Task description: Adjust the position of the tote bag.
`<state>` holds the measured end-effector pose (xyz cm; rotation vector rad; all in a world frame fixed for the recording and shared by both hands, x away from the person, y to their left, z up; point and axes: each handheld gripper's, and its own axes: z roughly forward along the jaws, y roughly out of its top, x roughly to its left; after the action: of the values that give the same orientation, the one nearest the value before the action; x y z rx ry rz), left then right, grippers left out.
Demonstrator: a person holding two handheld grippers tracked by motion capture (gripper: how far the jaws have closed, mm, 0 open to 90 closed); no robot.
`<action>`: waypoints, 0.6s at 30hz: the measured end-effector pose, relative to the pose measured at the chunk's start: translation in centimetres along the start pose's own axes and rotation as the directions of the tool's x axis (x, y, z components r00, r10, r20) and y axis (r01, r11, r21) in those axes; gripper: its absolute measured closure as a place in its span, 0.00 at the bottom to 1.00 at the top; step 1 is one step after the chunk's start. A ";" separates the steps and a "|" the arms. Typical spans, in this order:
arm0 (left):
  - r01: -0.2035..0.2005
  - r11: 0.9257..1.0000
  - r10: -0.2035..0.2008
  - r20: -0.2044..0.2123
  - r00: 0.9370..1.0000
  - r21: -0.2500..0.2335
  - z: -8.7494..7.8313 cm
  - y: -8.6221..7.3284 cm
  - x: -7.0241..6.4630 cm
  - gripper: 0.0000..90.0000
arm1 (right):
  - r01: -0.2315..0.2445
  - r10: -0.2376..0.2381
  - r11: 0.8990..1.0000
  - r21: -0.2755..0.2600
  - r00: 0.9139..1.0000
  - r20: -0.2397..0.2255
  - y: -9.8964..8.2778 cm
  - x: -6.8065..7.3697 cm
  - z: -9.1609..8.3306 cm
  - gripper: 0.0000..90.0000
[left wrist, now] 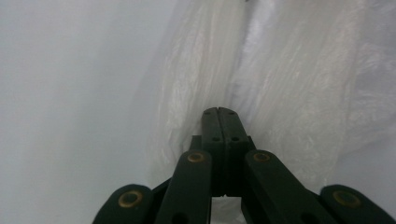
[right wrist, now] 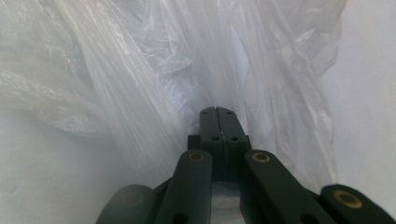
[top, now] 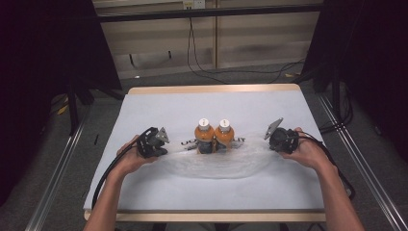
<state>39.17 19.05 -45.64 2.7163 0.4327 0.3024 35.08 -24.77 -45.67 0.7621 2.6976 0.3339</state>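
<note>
Two orange bottles (top: pixel 214 136) with white caps stand upright and touching at the middle of the table (top: pixel 144 192), inside a clear plastic bag (top: pixel 216 166) that lies spread toward the near edge. Left gripper (top: pixel 161 144) at the bag's left end, right gripper (top: pixel 272 139) at its right end, each in a hand. Both gripper views: jaws fully together, thin film (left wrist: pixel 280 93) pinched at the tips, bag (right wrist: pixel 116 70) fanning away in taut folds. Judgement: the two opposite grips hold the bag's mouth stretched wide, likely so the bottles stay standing while the film is drawn up around them. Grips look slight; film could slip.
</note>
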 end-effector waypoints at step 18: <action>0.040 0.999 -0.040 0.025 0.999 -0.008 -0.4 -0.9 0.3 1.00 | -0.023 0.022 1.000 0.009 0.999 0.035 -0.4 0.0 0.0 1.00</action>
<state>39.13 20.10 -45.60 2.6962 0.4769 0.2587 34.88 -25.14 -45.81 0.7939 2.6612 0.3105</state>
